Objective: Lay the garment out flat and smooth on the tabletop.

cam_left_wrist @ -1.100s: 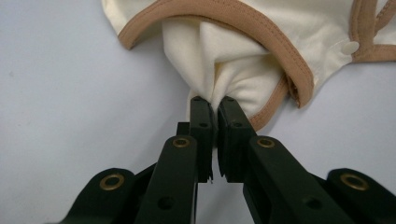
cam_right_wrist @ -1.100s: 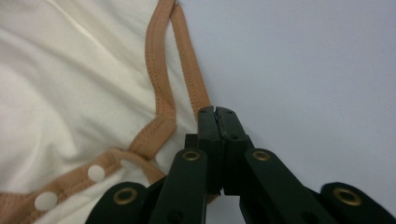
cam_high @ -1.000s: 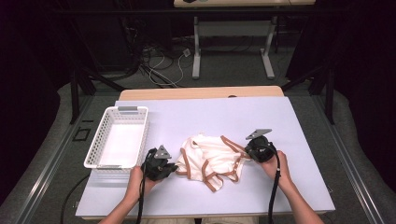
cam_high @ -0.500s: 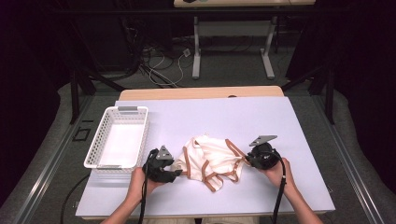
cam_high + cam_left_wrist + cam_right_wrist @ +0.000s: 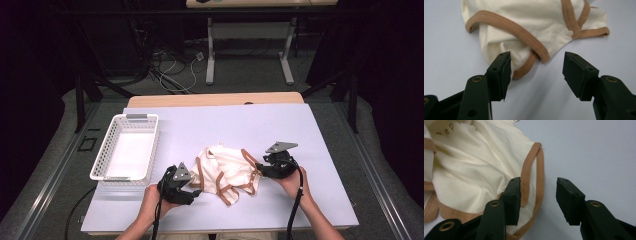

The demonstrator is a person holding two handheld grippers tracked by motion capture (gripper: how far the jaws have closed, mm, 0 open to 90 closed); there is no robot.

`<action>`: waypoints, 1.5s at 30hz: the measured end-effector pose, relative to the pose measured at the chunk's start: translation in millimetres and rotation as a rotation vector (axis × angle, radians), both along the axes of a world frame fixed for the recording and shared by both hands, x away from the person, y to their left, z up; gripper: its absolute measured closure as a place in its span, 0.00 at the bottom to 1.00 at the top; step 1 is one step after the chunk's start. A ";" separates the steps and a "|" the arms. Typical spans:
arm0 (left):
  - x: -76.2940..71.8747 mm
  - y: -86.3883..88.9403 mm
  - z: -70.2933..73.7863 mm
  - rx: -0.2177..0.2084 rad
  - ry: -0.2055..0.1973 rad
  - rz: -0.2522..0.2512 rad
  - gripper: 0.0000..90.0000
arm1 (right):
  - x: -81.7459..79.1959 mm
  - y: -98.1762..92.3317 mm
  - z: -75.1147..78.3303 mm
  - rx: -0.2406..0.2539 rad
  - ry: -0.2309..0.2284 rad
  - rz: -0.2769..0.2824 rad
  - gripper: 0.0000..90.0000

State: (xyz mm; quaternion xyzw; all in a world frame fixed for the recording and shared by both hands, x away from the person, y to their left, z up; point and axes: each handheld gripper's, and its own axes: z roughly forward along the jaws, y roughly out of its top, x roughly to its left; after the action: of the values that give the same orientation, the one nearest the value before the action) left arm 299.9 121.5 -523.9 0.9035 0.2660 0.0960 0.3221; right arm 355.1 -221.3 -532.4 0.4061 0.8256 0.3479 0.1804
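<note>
Both the left claw [image 5: 196, 190] and right claw [image 5: 259, 168] had just released the crumpled cream, tan-trimmed cloth garment [image 5: 226, 172], leaving it resting free on the table [image 5: 300, 130].

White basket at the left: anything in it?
Empty. The white basket shows only its bare floor in the high view; the cream garment lies bunched on the table beside it.

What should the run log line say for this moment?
garment: crumpled on table, released | left gripper: jaws just opening, nothing clamped | right gripper: jaws just opening, trim edge between | basket: empty

Cream garment [image 5: 226, 171] with tan trim; white basket [image 5: 106, 168].
</note>
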 end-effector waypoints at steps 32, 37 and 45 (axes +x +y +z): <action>18.5 -3.3 -5.2 -0.032 0.031 -0.006 0.94 | -0.7 10.8 -6.2 -0.021 0.039 0.056 0.62; 26.9 2.8 6.5 0.039 -0.023 0.044 0.94 | -0.6 12.7 -7.0 -0.030 0.045 0.064 0.62; 45.8 4.6 16.1 0.234 -0.123 0.158 0.94 | -2.5 16.6 -7.3 -0.034 0.067 0.079 0.62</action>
State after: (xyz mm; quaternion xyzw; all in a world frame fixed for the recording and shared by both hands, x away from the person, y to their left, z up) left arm 345.7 126.1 -507.8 0.9036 0.3028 0.2066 0.2217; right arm 352.7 -204.7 -539.8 0.3813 0.8523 0.3271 0.1457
